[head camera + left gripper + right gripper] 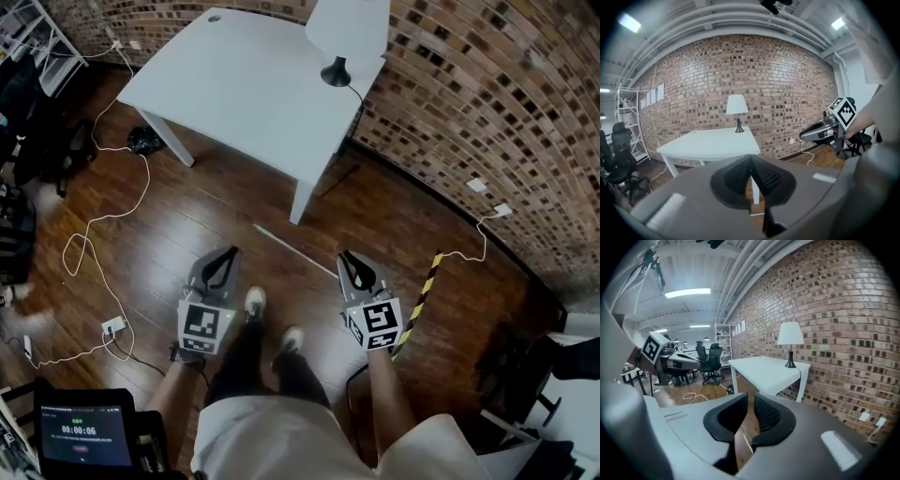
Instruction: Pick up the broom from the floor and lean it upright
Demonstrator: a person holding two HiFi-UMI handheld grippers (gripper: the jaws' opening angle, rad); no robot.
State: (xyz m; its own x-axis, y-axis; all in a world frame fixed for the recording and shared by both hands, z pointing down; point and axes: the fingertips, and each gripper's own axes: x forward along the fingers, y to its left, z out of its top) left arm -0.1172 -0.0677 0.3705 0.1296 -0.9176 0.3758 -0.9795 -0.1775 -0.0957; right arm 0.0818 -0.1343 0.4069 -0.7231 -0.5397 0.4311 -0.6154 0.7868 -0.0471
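We take the thin pale stick (292,251) lying on the wood floor (187,225), between the white table (234,84) and our shoes (254,301), for the broom's handle; its head we cannot make out. We judge this the approach. The left gripper (231,252) is clenched on nothing. The right gripper (346,254) stands slightly parted and empty. Next we need wider jaws lowered over the handle.

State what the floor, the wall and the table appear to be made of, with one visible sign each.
Floor: dark wooden boards, glossy, likely varnished; plank seams and reflections show. Wall: bare brick, matt; red-brown bricks with pale mortar joints. Table: smooth white surface, perhaps painted or laminated board; its core cannot be told.
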